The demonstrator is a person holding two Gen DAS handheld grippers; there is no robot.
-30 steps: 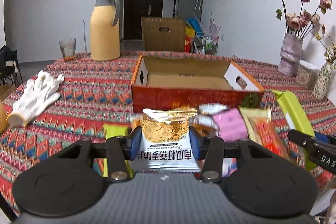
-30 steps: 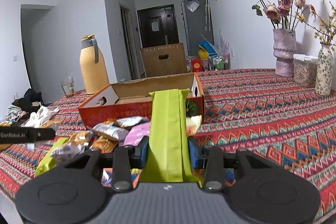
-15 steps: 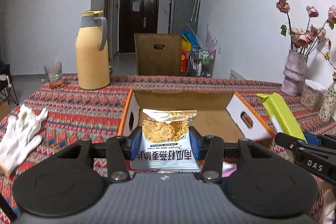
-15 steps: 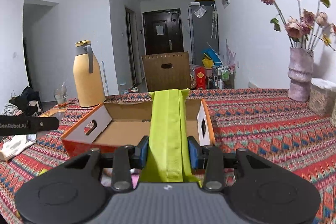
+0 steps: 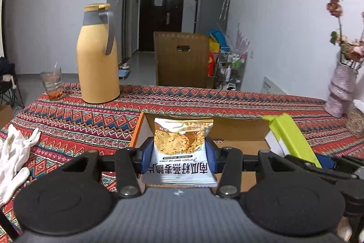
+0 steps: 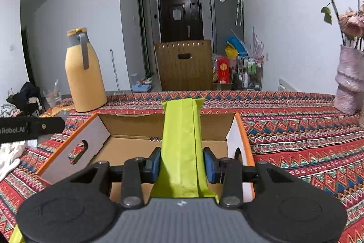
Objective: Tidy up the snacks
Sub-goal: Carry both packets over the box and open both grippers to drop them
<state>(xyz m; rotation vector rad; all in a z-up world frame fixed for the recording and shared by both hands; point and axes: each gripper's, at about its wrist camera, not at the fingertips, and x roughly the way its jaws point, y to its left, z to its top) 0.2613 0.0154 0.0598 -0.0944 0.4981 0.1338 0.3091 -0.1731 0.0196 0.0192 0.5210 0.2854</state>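
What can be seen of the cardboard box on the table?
The cardboard box sits open-topped on the patterned tablecloth. It looks like plain brown corrugated card inside, with an orange outside and rim, and pale end walls with oval handle cut-outs. The visible floor looks nearly bare. A snack held in each tool hangs over it.

Yellow thermos jug [image 5: 97, 56] beside drinking glass [image 5: 52, 83], white gloves [image 5: 13, 156], pink vase [image 5: 341, 92], patterned tablecloth [image 5: 91, 120]
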